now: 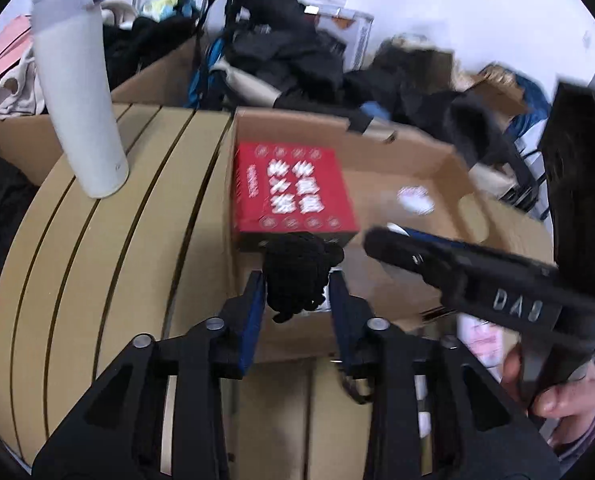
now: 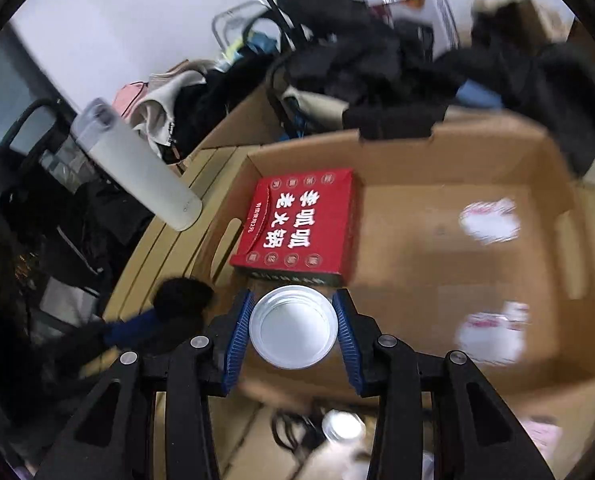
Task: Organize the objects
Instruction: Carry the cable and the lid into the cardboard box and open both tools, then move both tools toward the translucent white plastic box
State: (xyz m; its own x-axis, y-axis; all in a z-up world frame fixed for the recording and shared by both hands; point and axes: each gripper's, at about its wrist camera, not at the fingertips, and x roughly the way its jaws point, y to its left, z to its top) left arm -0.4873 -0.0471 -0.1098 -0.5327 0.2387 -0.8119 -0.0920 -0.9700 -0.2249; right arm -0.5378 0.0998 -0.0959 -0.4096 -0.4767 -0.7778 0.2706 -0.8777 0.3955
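A black knitted bundle (image 1: 299, 274) is gripped between the jaws of the left gripper (image 1: 297, 280), just at the near wall of the cardboard box (image 2: 557, 184). A round silver lid (image 2: 293, 326) is clamped between the jaws of the right gripper (image 2: 293, 326), above the box's near edge. Inside the box, a red carton (image 2: 301, 226) is seen against its left wall. Left of the box, a white bottle (image 1: 77, 92) is stood on the tabletop (image 1: 109, 240).

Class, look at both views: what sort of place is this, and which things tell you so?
Probably a cluttered storeroom or spare corner of a home: an open cardboard box holding a red carton, dark clothes heaped behind, and a white flask standing on a slatted top.
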